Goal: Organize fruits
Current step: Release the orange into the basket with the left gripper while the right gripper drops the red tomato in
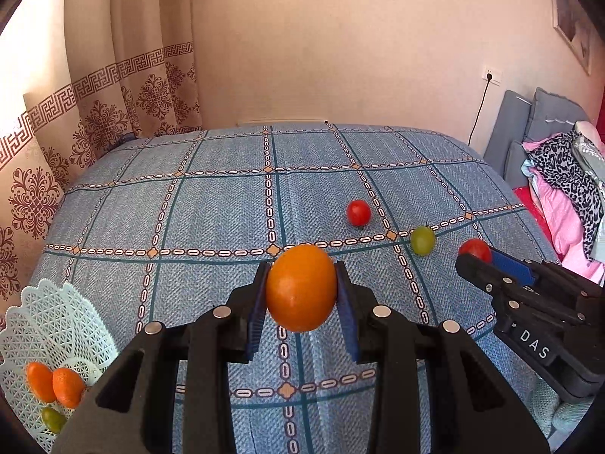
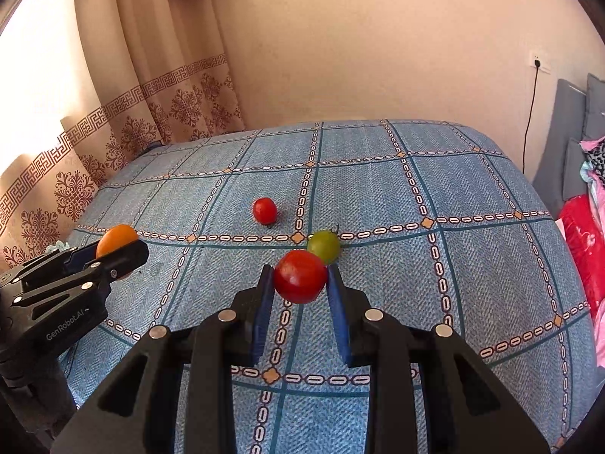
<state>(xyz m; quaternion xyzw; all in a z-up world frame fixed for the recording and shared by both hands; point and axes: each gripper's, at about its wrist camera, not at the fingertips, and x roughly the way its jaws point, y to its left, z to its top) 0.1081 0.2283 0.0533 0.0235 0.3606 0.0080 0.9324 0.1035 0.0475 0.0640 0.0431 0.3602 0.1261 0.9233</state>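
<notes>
The left hand-held gripper (image 1: 301, 295) is clenched on an orange fruit (image 1: 301, 288), its blue pads pressed to both sides, holding it above the bench (image 1: 211, 212), which is covered by a blue woven cloth with a grid of chain-link lines. The right hand-held gripper (image 2: 300, 283) grasps a red tomato (image 2: 300, 276) between its blue pads in the same way, also over the cloth. In the left wrist view the right tool shows at the right edge with white letters "DAS" on its black body; in the right wrist view the left tool shows at the left edge with the words "GenRobot.AI" printed on its side. Still lying on the cloth are a second red tomato (image 1: 359, 212) farther back and a green tomato (image 1: 422, 240) beside a chain line, the two apart from each other; in the right wrist view the green one sits just behind the gripped red tomato. At the near left corner of the bench stands a pale mint lattice basket (image 1: 56, 325) holding two small oranges (image 1: 55, 384) touching each other and one small green fruit (image 1: 53, 419) below them. Patterned curtains (image 1: 94, 113) hang behind on the left, and a pile of clothes (image 1: 567, 189) lies at the right.
</notes>
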